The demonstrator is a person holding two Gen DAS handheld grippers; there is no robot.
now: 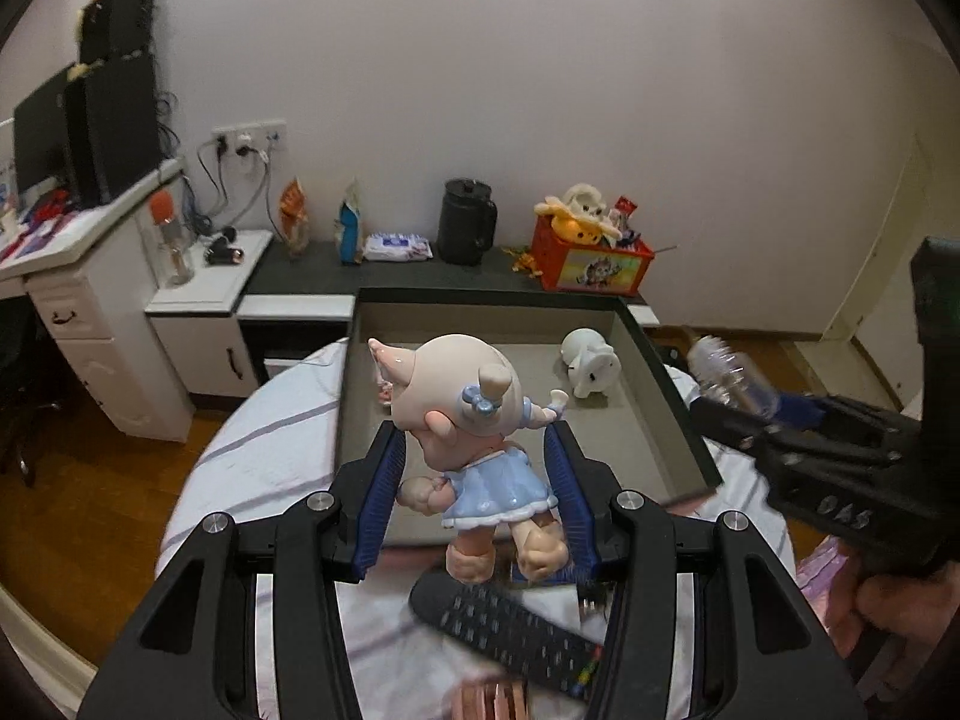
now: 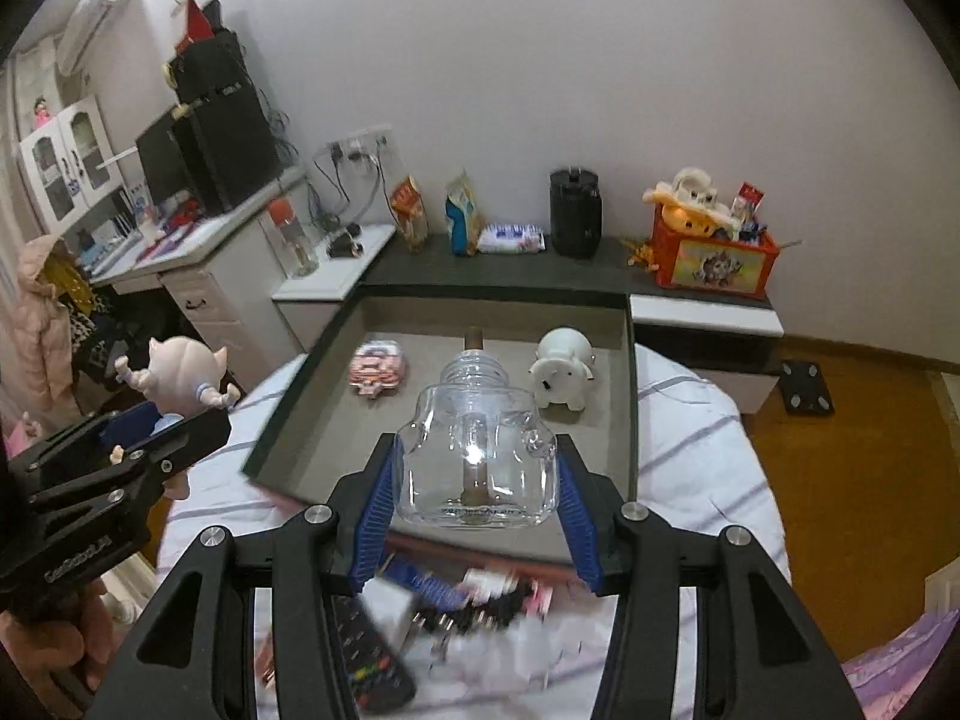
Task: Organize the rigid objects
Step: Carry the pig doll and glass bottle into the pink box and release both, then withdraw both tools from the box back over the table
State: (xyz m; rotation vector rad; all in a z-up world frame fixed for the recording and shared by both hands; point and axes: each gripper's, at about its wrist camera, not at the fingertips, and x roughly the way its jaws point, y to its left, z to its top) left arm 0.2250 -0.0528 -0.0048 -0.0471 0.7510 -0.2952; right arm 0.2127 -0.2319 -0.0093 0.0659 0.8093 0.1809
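Note:
My left gripper (image 1: 477, 453) is shut on a doll (image 1: 474, 420) with a pale bald head and a light blue dress, held upright in the air over the near edge of the grey tray (image 1: 636, 420). My right gripper (image 2: 477, 465) is shut on a clear plastic bottle (image 2: 477, 456), neck pointing away, also lifted above the tray (image 2: 618, 396). Each gripper shows in the other's view: the right one with the bottle (image 1: 729, 375) at right, the left one with the doll (image 2: 180, 375) at left. Inside the tray lie a white elephant figure (image 2: 564, 375) and a flat pink figure (image 2: 378, 369).
The tray rests on a white striped bedsheet (image 2: 690, 456). A black remote control (image 1: 510, 630) and a pile of small items (image 2: 480, 594) lie under the grippers. Behind are a dark shelf with a black kettle (image 1: 465, 222), snack bags and an orange toy box (image 1: 591, 258); a white desk stands at left.

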